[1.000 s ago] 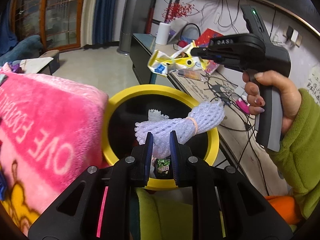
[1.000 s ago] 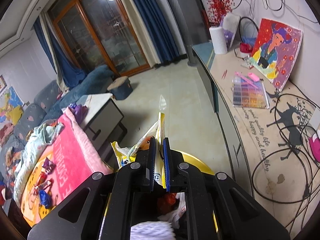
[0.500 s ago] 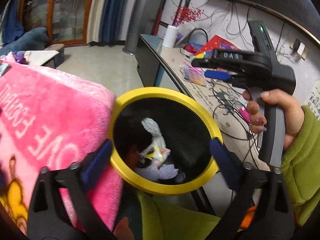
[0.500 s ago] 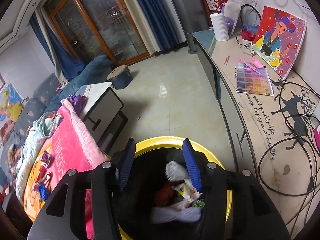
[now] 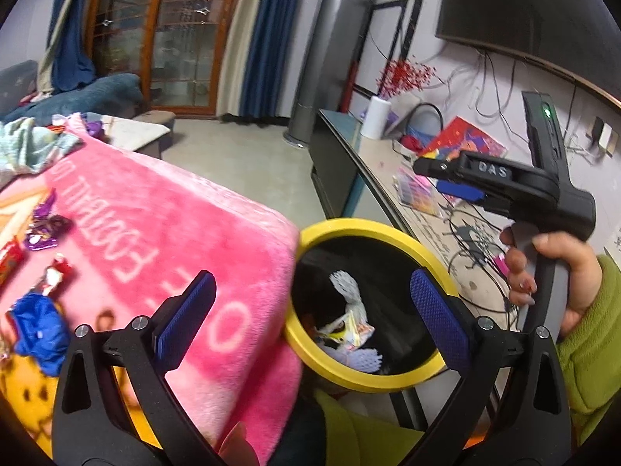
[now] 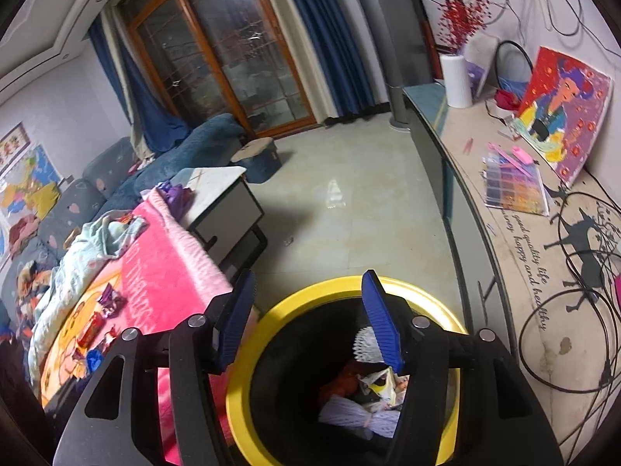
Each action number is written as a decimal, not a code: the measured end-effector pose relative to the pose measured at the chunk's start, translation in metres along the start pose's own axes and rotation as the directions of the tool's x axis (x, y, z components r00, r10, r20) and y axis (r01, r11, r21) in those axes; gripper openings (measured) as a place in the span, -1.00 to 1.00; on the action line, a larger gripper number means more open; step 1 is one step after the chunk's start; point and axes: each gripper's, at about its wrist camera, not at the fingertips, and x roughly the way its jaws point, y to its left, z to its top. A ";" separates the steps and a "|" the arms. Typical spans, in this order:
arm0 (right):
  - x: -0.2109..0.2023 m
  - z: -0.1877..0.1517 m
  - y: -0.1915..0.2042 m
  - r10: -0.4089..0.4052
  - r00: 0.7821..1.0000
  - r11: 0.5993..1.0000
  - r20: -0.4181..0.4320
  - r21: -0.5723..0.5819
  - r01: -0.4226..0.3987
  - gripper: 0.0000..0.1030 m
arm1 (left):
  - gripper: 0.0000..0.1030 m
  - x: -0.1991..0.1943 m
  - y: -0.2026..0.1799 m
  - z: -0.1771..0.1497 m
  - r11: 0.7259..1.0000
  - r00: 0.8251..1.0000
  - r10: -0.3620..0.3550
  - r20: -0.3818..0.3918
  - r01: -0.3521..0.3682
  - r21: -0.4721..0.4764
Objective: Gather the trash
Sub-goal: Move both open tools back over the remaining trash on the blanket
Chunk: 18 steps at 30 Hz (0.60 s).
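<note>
Foam net (image 6: pixel 351 415) and yellow wrapper (image 6: pixel 382 384) lie in yellow-rimmed bin (image 6: pixel 310 295), below empty fingers. Left gripper (image 5: pixel 310 303) wide apart; right gripper (image 6: pixel 310 318) just been opening, half spread.

Both your wrist cams tilt down, close above the yellow-rimmed bin (image 5: pixel 366 382).
Shared: bin (image 6: pixel 248 349), pink blanket (image 5: pixel 163 233), long counter (image 6: pixel 516 256).

The left gripper (image 5: pixel 310 310) is black plastic with silver screws and ribbed blue fingers (image 5: pixel 438 314). The right gripper (image 5: pixel 442 178) is marked "DAS", and its holder wears a green fleece sleeve (image 5: pixel 590 334).
</note>
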 end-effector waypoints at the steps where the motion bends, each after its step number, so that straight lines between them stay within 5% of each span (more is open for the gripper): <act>1: -0.001 -0.001 0.003 0.003 1.000 1.000 0.002 -0.005 -0.003 0.13 | 0.79 -0.002 0.002 0.001 1.000 1.000 0.010 0.009 -0.009 -0.005; 18: -0.009 -0.012 0.059 0.087 0.996 0.991 -0.002 -0.099 -0.087 0.17 | 0.79 -0.043 0.056 0.006 0.984 0.984 0.143 0.102 -0.131 -0.119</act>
